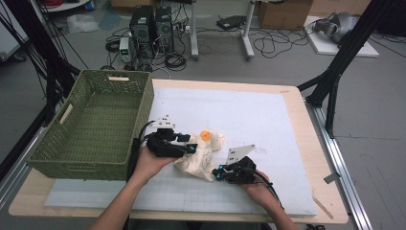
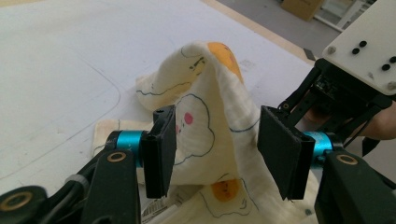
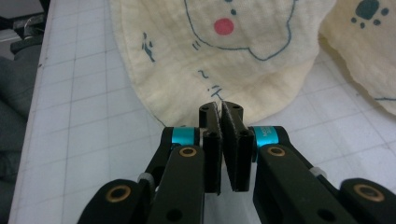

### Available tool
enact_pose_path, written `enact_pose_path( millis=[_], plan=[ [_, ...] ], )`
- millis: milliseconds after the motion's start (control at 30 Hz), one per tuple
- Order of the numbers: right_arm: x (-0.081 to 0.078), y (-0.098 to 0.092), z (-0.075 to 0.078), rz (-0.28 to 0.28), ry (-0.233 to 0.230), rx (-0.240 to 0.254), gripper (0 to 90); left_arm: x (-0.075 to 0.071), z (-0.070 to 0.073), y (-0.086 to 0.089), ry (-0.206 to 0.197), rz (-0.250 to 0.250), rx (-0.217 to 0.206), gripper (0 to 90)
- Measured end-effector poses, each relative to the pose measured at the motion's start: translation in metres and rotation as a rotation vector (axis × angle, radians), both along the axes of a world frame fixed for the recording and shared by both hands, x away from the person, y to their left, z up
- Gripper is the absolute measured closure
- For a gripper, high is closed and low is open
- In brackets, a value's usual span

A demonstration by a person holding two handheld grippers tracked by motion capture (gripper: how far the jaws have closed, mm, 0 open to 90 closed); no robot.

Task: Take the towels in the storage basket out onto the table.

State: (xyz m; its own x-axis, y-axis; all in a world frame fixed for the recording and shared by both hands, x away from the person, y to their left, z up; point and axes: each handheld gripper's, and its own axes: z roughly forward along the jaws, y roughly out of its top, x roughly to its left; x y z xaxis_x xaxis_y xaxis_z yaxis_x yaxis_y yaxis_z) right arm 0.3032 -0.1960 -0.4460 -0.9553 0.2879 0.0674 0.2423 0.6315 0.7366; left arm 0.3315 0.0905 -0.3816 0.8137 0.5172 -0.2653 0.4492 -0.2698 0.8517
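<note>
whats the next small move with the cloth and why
Probably close the left claw on the raised fold of the cloth. Its jaws stand open with that fold between them, while the right claw is already shut on the cloth's edge.

Legible markings: none confirmed.
A sewn-in label (image 2: 156, 208) at the lower edge of the printed cloth (image 2: 205, 135) carries fine dark print, too small to read in the left gripper view. The blue collar (image 3: 270, 134) on the right gripper (image 3: 223, 108) bears tiny lettering, likewise illegible. The cloth shows drawn figures only, no words.
</note>
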Motion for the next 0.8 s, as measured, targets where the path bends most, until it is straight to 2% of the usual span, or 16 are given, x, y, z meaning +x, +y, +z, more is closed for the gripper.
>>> enact_pose_path(
  millis=[167, 300, 500, 600, 667, 700, 733, 800],
  plan=[
    [-0.007, -0.022, 0.011, -0.008, -0.012, -0.016, 87.3, -0.003, -0.003, 0.006, 0.000, 0.012, -0.011, 47.4],
    [-0.016, -0.049, 0.018, -0.048, -0.016, -0.013, 87.3, -0.005, -0.008, 0.009, 0.008, 0.018, -0.001, 47.4],
    [-0.035, -0.085, 0.012, -0.094, -0.006, -0.039, 87.2, -0.012, -0.019, 0.009, 0.019, 0.018, 0.021, 47.7],
    [-0.043, -0.096, 0.011, -0.110, -0.004, -0.080, 87.2, -0.016, -0.026, 0.009, 0.023, 0.014, 0.055, 48.6],
    [-0.046, -0.101, 0.014, -0.112, -0.006, -0.058, 86.3, -0.018, -0.031, 0.009, 0.031, 0.018, 0.057, 49.4],
    [-0.046, -0.101, 0.014, -0.112, -0.006, -0.058, 86.3, -0.019, -0.033, 0.009, 0.033, 0.017, 0.066, 49.4],
    [-0.044, -0.101, 0.018, -0.108, -0.017, -0.028, 82.5, -0.019, -0.035, 0.008, 0.037, 0.017, 0.078, 50.4],
    [-0.042, -0.099, 0.021, -0.116, -0.019, -0.015, 79.6, -0.018, -0.039, 0.007, 0.047, 0.018, 0.110, 51.0]
  ],
)
